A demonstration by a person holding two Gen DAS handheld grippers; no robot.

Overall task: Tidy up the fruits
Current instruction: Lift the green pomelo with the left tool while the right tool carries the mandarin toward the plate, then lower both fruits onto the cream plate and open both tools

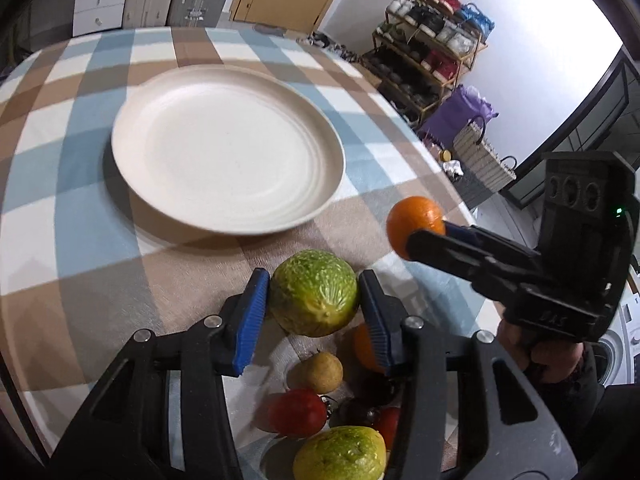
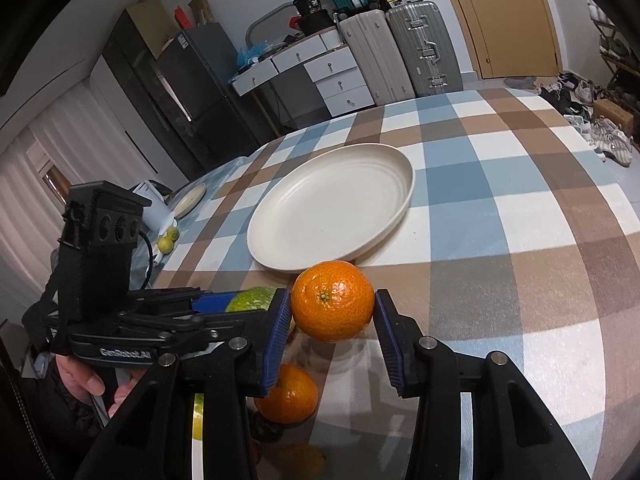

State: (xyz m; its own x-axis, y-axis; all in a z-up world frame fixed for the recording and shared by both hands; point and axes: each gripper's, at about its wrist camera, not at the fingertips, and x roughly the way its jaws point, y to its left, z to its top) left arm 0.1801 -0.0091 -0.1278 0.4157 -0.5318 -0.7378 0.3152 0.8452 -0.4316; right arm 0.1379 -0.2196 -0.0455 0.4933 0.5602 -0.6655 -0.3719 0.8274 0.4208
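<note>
Loose fruit lies nearest: one green one (image 1: 340, 454), one tomato (image 1: 297, 412), one pear (image 1: 320, 372). Left tool (image 1: 314, 308) clamps one green fruit (image 1: 313, 292), right tool (image 2: 333, 330) one orange (image 2: 333, 300), both just before one plate (image 1: 228, 156) on the counter (image 1: 52, 200).

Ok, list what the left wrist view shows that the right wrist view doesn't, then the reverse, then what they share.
Only the left wrist view: a red tomato and a small yellowish fruit below the left gripper, plus a shoe rack.
Only the right wrist view: suitcases, a dark fridge and two limes at the table's far side.
Both: the empty white plate, the checked tablecloth, the right gripper clamping an orange, and the green fruit between the left gripper's pads.
</note>
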